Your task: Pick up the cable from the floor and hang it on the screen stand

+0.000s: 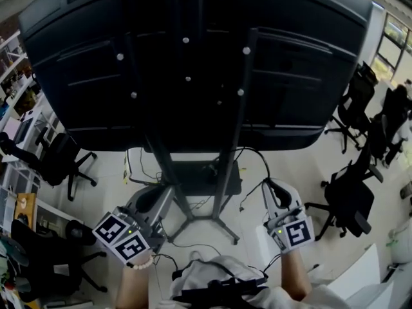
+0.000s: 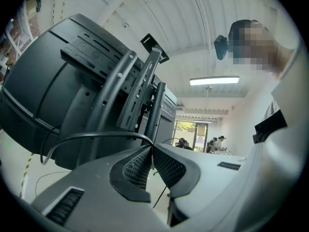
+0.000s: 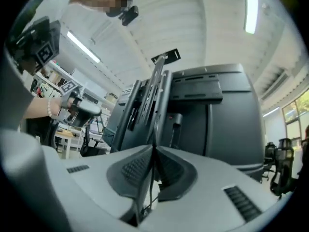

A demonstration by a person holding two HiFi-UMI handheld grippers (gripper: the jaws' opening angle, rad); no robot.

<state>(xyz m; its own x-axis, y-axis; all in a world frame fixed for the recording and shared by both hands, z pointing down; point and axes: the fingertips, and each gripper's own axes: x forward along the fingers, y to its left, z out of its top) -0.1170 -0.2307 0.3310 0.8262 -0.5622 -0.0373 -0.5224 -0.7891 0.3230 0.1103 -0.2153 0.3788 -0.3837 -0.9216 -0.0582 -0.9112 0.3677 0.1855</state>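
Observation:
The large black screen [image 1: 193,63] shows its back on a two-post stand [image 1: 225,140]. A thin black cable [image 1: 260,156] loops from my right gripper [image 1: 273,185] up toward the stand's posts. In the left gripper view, my left gripper [image 2: 152,146] is shut on the cable [image 2: 96,135], which arcs off to the left in front of the screen [image 2: 43,105]. In the right gripper view, my right gripper [image 3: 154,148] is shut on the cable [image 3: 147,197], which hangs down between the pads. In the head view my left gripper [image 1: 154,195] is low at the left of the stand.
The stand's legs [image 1: 206,223] spread over the pale floor, with a black shelf [image 1: 206,176] between the posts. Office chairs stand at the right [image 1: 351,198], the far right [image 1: 354,102] and the left [image 1: 58,159]. Shelving lines the left edge [image 1: 16,63].

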